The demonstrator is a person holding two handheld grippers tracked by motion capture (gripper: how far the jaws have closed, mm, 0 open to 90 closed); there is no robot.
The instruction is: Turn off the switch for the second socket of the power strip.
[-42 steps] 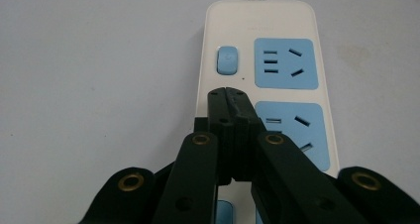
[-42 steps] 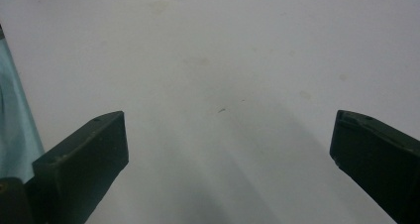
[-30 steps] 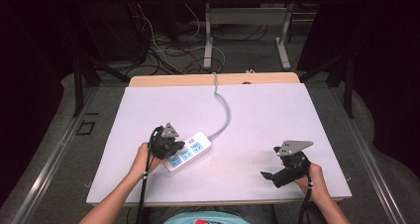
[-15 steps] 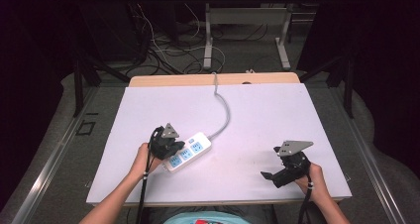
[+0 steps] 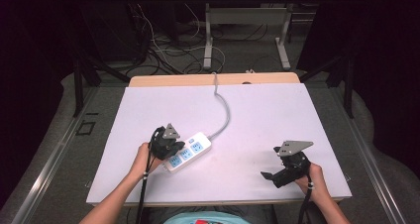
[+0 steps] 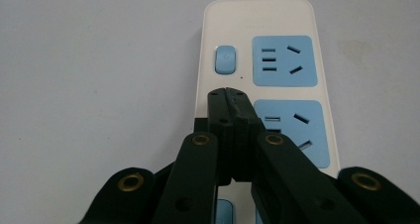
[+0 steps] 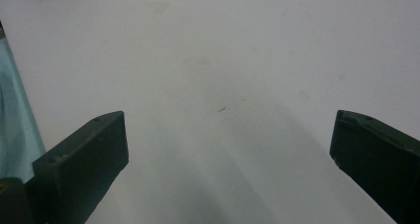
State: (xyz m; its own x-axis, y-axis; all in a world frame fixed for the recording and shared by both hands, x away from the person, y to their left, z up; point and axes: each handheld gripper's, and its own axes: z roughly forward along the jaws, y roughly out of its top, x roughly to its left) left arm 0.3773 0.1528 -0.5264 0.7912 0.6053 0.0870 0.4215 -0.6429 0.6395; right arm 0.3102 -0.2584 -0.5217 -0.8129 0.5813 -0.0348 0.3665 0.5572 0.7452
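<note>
Showing one power strip (image 5: 187, 151), two grippers: left gripper (image 6: 227, 92), right gripper (image 5: 266, 175)

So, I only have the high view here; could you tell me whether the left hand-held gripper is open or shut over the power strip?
Observer: The left hand-held gripper is shut, jaws pressed together, empty.
Operator: Where is its tip?
Observer: Over the power strip, just short of the blue switch.
Operator: And the right one?
Observer: The right hand-held gripper is wide open over the bare table.
</note>
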